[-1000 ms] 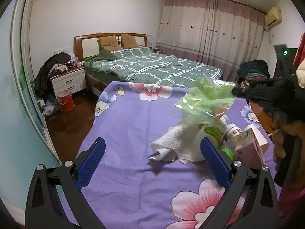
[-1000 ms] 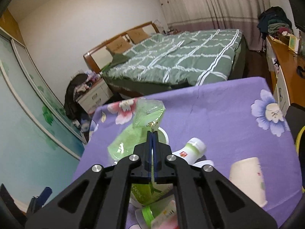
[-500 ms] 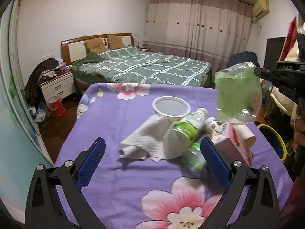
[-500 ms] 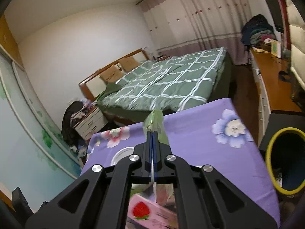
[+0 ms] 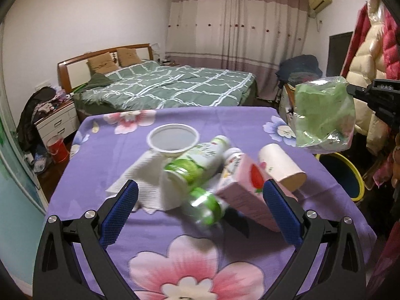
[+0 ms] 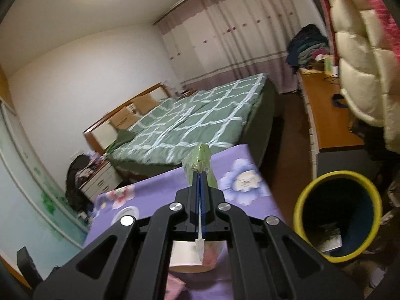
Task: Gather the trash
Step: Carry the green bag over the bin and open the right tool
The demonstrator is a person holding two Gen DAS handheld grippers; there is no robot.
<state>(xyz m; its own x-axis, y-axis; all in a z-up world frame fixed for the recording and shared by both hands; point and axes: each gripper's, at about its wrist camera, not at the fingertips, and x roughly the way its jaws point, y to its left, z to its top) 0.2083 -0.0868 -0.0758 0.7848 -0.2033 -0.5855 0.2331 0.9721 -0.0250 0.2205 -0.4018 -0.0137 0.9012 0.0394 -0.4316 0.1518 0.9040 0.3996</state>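
Observation:
My right gripper (image 6: 199,175) is shut on a green plastic bag (image 6: 198,163), which hangs in the air past the table's right edge (image 5: 323,116), above and left of a yellow-rimmed bin (image 6: 338,216). My left gripper (image 5: 200,200) stands open over the purple flowered tablecloth (image 5: 112,150), with nothing between its blue pads. Just beyond it lies a pile: a white paper towel (image 5: 142,182), a white bowl (image 5: 173,141), a green-and-white bottle (image 5: 197,161), a small green bottle (image 5: 206,205), a pink strawberry carton (image 5: 246,190) and a paper cup (image 5: 281,166).
A bed with a green checked cover (image 5: 170,87) stands behind the table. The bin (image 5: 342,175) sits on the floor by the table's right side. Padded jackets (image 5: 370,62) hang at the right. A wooden desk (image 6: 327,117) runs along the right wall.
My right gripper has carried the green bag up off the pile and to the right, out past the table's edge toward the bin. The left gripper's view has swung right across the pile.

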